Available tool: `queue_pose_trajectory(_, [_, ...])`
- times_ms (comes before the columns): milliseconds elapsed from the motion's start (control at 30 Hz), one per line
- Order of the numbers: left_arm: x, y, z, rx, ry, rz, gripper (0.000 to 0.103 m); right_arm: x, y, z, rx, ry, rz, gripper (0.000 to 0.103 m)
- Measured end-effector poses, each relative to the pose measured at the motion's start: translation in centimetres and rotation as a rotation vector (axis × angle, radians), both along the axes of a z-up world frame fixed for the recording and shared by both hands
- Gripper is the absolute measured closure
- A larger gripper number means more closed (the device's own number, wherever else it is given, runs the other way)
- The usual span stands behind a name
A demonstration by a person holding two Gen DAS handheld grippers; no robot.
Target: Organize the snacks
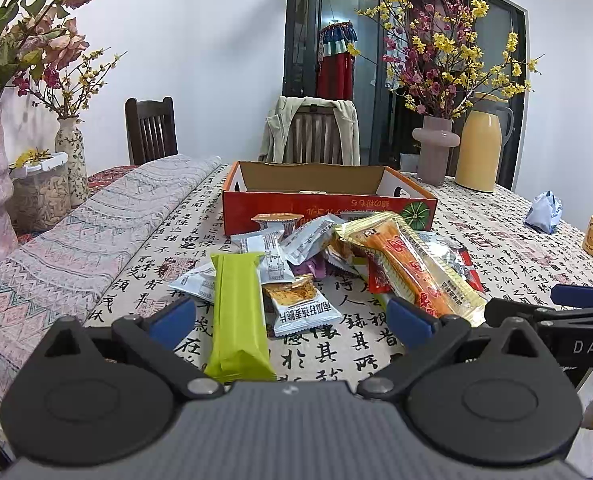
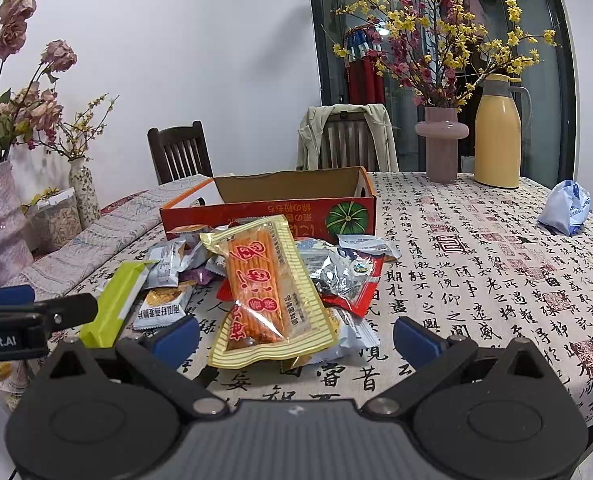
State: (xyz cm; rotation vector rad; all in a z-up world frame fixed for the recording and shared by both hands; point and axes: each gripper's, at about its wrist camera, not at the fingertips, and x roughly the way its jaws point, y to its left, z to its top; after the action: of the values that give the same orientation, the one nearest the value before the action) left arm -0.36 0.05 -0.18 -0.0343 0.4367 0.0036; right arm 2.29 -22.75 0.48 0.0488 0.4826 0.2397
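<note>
Calligraphy-print cloth covers the table (image 2: 476, 264), where a heap of wrapped snacks (image 1: 320, 256) lies just in front of a red cardboard box (image 1: 328, 204); a little packaging shows over its near wall, the rest of its inside hidden. Both left tongs (image 1: 292, 320) and right tongs (image 2: 296, 338) stand wide and hold nothing, poised before the heap. Nearest the left tongs lies a green bar (image 1: 238, 316), likely light and fairly stiff, best pinched across its middle. Atop the heap, nearest the right tongs, an orange stick-snack packet (image 2: 268, 292) looks slick, crinkly and probably brittle inside; its sealed edge seems the safer hold.
</note>
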Motion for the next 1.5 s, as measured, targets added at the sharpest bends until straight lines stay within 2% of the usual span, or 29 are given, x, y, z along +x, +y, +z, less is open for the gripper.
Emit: queue_pose_trajectory(1500, [-0.36,0.24,0.04,-0.005,-0.001,0.003,0.0,-0.01,0.1,-0.11,-0.004,0.003,0.001,0.0])
